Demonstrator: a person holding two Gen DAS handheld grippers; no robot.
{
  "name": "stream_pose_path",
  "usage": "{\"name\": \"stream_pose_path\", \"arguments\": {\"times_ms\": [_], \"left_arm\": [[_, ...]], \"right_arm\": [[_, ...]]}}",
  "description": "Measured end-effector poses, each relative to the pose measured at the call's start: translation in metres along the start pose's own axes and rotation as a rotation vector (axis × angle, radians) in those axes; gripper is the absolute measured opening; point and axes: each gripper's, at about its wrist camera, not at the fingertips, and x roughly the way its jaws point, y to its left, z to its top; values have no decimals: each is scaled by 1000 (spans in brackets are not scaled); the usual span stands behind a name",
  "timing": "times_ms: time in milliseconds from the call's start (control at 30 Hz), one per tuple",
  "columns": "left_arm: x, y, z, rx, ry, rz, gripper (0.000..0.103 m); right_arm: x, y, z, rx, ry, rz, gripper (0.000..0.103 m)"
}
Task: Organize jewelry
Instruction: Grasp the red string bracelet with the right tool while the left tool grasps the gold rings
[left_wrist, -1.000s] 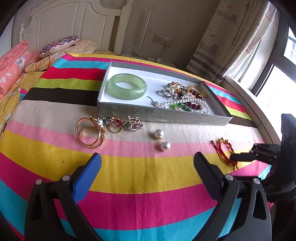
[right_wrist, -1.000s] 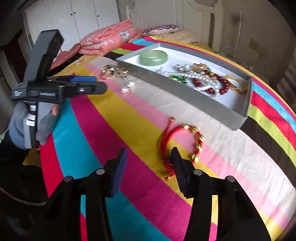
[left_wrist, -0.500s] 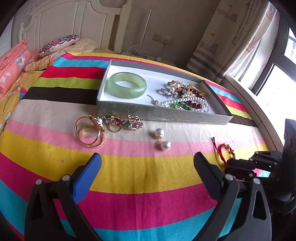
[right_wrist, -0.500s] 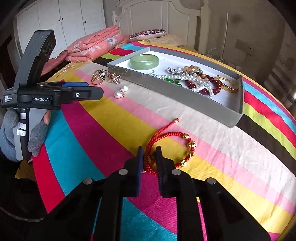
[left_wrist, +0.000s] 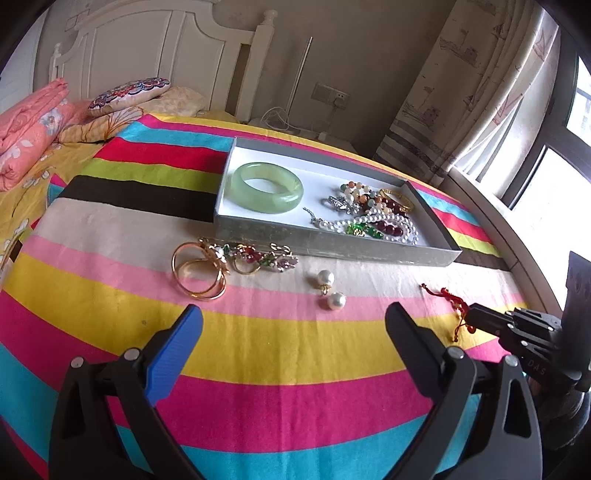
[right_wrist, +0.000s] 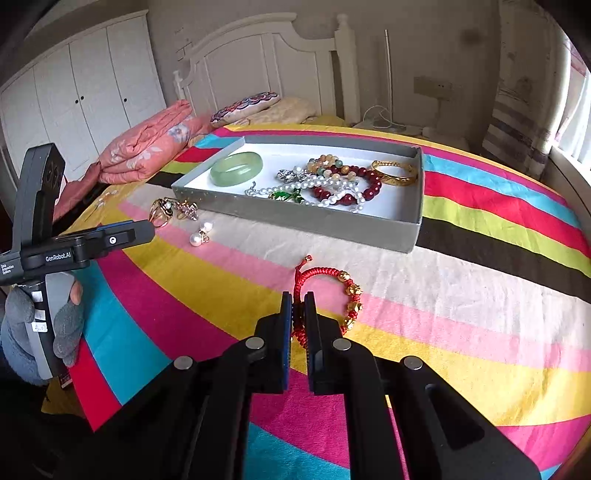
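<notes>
A red cord bracelet (right_wrist: 325, 275) with gold beads hangs from my right gripper (right_wrist: 298, 301), which is shut on its cord just above the striped cloth. From the left wrist view that red cord bracelet (left_wrist: 448, 297) trails from the right gripper (left_wrist: 471, 317) at the right edge. My left gripper (left_wrist: 293, 319) stands open over the cloth, nothing between its fingers. A grey tray (left_wrist: 332, 247) holds a green jade bangle (left_wrist: 266, 186), pearl and bead strands (left_wrist: 373, 221) and a gold bangle (right_wrist: 395, 173). Gold rings (left_wrist: 197, 271), brooches (left_wrist: 264, 256) and two pearl earrings (left_wrist: 330, 290) lie loose before the tray.
The striped cloth (left_wrist: 258, 347) covers a round surface beside a bed with pink folded bedding (right_wrist: 144, 146) and pillows (left_wrist: 129, 90). A curtain (left_wrist: 476, 85) and window sit at the right. A gloved hand (right_wrist: 40, 317) holds the left gripper's handle.
My right gripper closed on the red cord bracelet and lifted it slightly toward the tray. The left gripper stayed open and nearly still.
</notes>
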Motion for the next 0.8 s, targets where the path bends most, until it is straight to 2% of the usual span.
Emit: {"name": "stream_pose_path", "arguments": {"times_ms": [100, 300, 467, 533, 667, 700, 733, 800], "left_arm": [[-3, 15, 1, -60, 11, 10, 97], [-1, 16, 7, 63, 26, 147, 91], [17, 26, 21, 86, 60, 169, 69], [27, 33, 26, 69, 94, 157, 68], [35, 39, 33, 59, 99, 156, 66], [35, 39, 33, 61, 96, 156, 60], [35, 38, 33, 80, 97, 172, 40], [34, 33, 30, 122, 98, 189, 39]], "right_arm": [[-3, 1, 0, -1, -7, -6, 7], [-2, -5, 0, 35, -3, 19, 7], [-3, -9, -2, 58, -6, 27, 7], [-3, -7, -1, 55, -4, 22, 7], [-1, -6, -1, 49, 6, 25, 7], [-1, -6, -1, 49, 7, 26, 7], [-1, -7, -1, 50, 7, 26, 7], [-1, -7, -1, 51, 3, 27, 7]]}}
